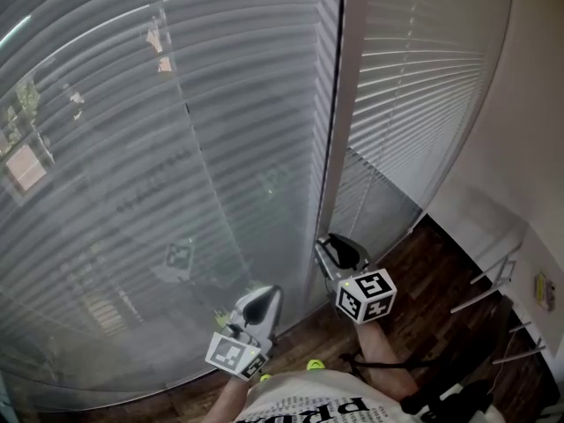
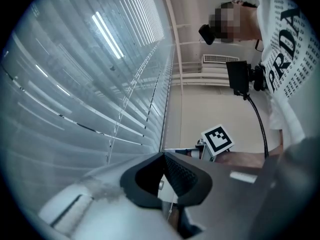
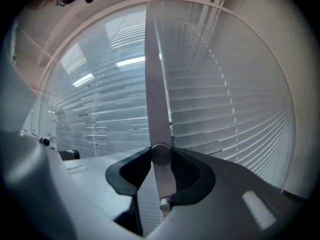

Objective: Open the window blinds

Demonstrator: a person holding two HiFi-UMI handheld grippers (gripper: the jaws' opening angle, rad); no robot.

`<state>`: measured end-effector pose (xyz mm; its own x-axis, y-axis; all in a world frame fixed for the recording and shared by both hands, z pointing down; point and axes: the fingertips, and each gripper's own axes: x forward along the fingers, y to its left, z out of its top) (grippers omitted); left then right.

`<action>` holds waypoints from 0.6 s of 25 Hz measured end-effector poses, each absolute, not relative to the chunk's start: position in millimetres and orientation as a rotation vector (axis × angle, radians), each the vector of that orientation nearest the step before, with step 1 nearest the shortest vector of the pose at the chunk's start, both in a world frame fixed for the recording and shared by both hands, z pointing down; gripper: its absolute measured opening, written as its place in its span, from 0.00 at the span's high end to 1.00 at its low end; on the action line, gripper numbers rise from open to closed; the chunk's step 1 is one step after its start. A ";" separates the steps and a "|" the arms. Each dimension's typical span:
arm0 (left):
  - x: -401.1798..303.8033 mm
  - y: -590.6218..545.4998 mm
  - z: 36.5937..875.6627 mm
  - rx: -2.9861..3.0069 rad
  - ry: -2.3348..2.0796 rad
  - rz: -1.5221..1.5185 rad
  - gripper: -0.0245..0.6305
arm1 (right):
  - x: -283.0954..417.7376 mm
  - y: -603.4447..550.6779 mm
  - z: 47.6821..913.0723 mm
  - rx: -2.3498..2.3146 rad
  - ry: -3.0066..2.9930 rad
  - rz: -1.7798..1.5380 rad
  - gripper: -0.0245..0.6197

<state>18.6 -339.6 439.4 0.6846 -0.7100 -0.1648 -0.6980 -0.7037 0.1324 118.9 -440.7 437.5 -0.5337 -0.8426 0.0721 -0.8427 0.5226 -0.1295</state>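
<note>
the right tool (image 3: pixel 161 153) clamps the tilt wand (image 3: pixel 152 84) between its jaws, while the left tool (image 2: pixel 163 156) beside it has jaws pressed together.

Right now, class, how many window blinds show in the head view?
2: a wide blind left of the window post, a narrower blind right of it. Others may lie offscreen.

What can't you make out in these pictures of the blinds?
Tilt wand: upper end cut off by the right gripper view's top edge; in the head view it's lost against the window frame.
Left gripper, own view: tips meet; any thin cord between them is too small to tell.
Outdoors: hazy behind the blinds, head view.
</note>
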 end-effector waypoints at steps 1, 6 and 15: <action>18.8 -340.1 439.2 2.829 -1.182 -0.315 0.97 | 119.2 -441.7 437.5 1.518 -2.749 0.261 0.77; 20.2 -340.7 438.6 2.824 -1.176 -0.319 0.97 | 120.3 -443.8 437.1 1.521 -2.775 0.360 0.77; 18.5 -338.5 438.0 2.824 -1.178 -0.323 0.97 | 121.3 -446.0 438.0 1.520 -2.769 0.382 0.77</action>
